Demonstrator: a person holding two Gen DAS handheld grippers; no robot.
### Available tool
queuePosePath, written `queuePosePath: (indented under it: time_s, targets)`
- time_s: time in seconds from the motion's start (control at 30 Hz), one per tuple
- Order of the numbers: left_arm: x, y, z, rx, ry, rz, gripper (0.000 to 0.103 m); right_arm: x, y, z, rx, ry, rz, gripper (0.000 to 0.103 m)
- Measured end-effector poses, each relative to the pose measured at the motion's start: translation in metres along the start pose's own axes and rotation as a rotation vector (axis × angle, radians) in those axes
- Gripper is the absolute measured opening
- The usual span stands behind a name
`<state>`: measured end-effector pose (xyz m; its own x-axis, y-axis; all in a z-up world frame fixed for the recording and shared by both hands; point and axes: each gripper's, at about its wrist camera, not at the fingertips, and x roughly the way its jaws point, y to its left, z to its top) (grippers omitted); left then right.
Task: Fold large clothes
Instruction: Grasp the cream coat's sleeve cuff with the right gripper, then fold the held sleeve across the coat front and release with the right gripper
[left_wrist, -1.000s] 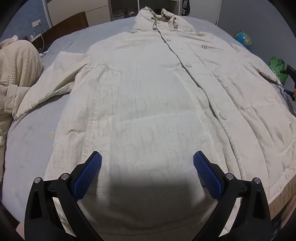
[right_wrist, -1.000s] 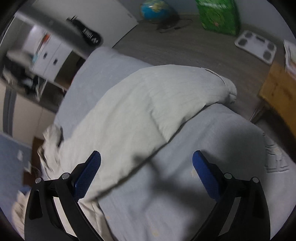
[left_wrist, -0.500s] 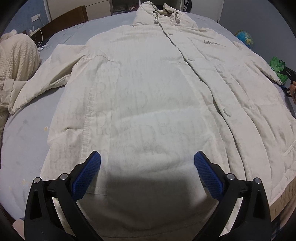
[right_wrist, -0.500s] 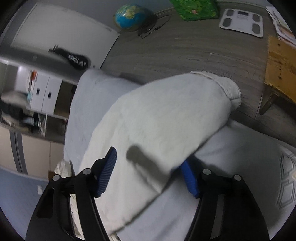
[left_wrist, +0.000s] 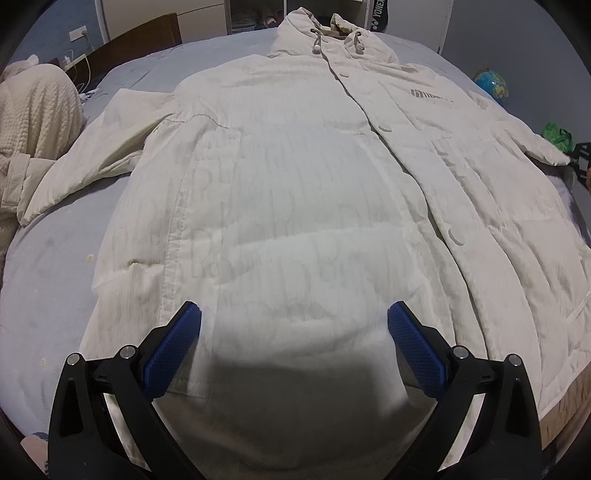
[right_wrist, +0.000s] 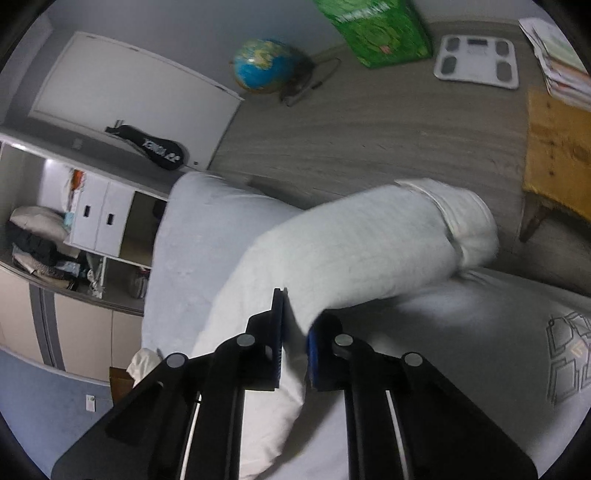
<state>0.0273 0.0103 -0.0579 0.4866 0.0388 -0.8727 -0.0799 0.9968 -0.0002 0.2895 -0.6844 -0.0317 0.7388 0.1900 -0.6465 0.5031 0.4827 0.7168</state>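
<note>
A large cream hooded coat (left_wrist: 295, 177) lies spread front-up on a grey-blue bed (left_wrist: 44, 280), hood at the far end, both sleeves out to the sides. My left gripper (left_wrist: 294, 332) hovers open above the coat's hem with nothing between its blue pads. In the right wrist view the coat's sleeve (right_wrist: 369, 251) runs over the bed's edge, cuff (right_wrist: 465, 218) hanging past it. My right gripper (right_wrist: 295, 332) is closing, and its pads pinch the sleeve's edge partway along its length.
A cream knitted garment (left_wrist: 33, 110) lies at the bed's left edge. Beyond the right side stand a globe (right_wrist: 264, 66), a green bag (right_wrist: 376, 29), a bathroom scale (right_wrist: 476, 61) and a wooden stool (right_wrist: 557, 155) on the floor. Shelving (right_wrist: 92, 229) stands behind the bed's head.
My right gripper went from wide open over the sleeve to shut on its edge, rolling and shifting a little. The left gripper stayed open and still over the hem.
</note>
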Motion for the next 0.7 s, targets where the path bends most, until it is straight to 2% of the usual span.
queuePosePath:
  time_s: [0.3, 0.7]
  targets:
    - [-0.001, 0.001, 0.001, -0.005, 0.002, -0.006, 0.098, -0.037, 0.091, -0.025, -0.163, -0.015, 0.100, 0.006]
    - [0.000, 0.002, 0.003, -0.009, 0.012, -0.012, 0.097, -0.032, 0.191, -0.120, -0.341, 0.105, 0.200, 0.005]
